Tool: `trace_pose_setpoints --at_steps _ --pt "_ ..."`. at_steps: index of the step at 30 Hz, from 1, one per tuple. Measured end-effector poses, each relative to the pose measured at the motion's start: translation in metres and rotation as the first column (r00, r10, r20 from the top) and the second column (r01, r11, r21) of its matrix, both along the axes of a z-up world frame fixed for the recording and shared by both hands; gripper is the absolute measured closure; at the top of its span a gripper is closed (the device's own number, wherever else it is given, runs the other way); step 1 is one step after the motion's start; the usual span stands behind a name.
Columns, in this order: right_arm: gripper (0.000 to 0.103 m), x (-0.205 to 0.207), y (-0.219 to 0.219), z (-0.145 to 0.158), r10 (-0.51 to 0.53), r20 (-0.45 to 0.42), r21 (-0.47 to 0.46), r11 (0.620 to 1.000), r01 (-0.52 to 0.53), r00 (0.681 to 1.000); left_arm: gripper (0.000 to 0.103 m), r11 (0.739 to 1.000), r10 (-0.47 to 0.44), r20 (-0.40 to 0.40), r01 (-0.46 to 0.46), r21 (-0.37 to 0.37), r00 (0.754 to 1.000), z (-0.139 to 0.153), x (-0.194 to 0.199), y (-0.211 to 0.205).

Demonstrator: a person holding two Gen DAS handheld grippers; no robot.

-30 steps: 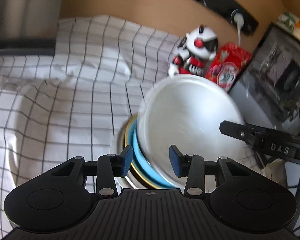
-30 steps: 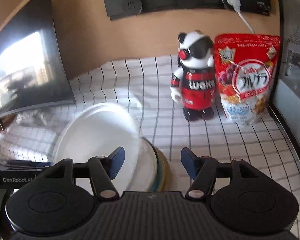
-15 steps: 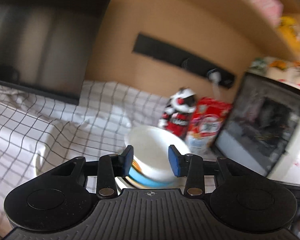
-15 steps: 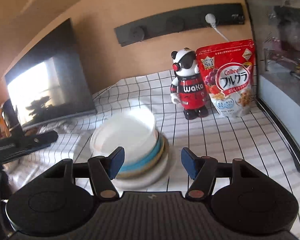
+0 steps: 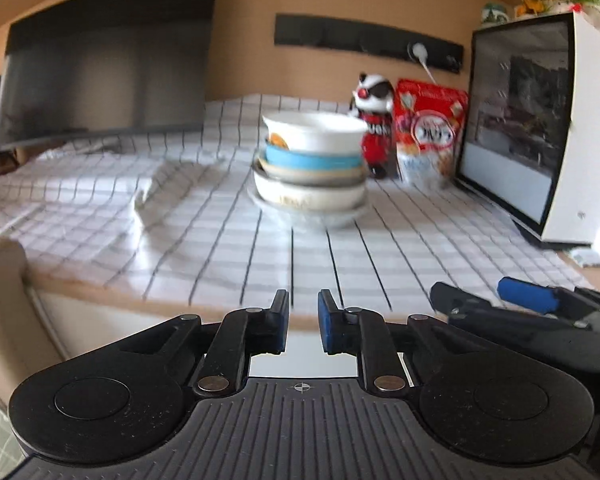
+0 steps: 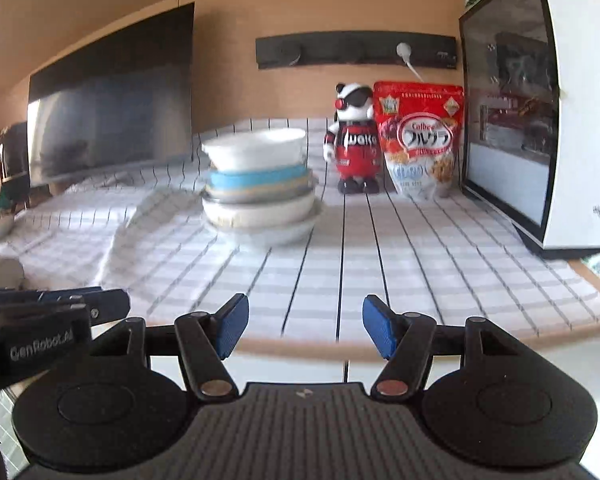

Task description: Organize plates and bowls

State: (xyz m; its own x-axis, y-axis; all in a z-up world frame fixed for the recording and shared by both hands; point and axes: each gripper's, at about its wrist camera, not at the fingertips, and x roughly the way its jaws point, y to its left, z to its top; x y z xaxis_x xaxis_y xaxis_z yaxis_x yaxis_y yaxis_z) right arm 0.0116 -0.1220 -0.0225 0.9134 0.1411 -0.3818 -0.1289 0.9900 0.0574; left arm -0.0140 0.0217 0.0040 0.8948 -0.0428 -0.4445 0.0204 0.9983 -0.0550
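Observation:
A stack of dishes stands on the checked tablecloth: a white bowl (image 5: 314, 130) on top, a blue bowl (image 5: 312, 159) under it, then cream and white bowls, on a white plate (image 5: 312, 216). The stack also shows in the right wrist view, with the white bowl (image 6: 256, 148) on top. My left gripper (image 5: 303, 320) is empty, its jaws a narrow gap apart, held off the table's front edge. My right gripper (image 6: 305, 326) is open and empty, also back from the front edge. Both are well clear of the stack.
A panda figure (image 6: 354, 136) and a red cereal bag (image 6: 420, 136) stand behind the stack. A white appliance (image 6: 540, 120) with a dark door is at the right. A dark monitor (image 5: 104, 76) leans at the back left. The tablecloth (image 6: 340, 264) is rumpled on the left.
Both grippers have pulled back and down from above the stack to beyond the table's front edge. The white bowl now rests level on top of the stack. The left jaws have narrowed.

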Motion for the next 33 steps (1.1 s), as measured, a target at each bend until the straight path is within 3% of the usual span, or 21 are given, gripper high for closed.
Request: trace_pose_setpoints --at_steps 6,33 --pt "0.039 -0.020 0.002 -0.015 0.006 -0.037 0.028 1.000 -0.005 0.999 0.085 0.999 -0.012 0.013 0.011 0.051 1.000 -0.013 -0.021 -0.001" --pt "0.039 -0.028 0.014 -0.012 0.059 -0.028 0.000 0.998 -0.059 0.998 0.085 0.999 -0.016 0.006 0.016 0.029 1.000 -0.014 -0.034 0.006"
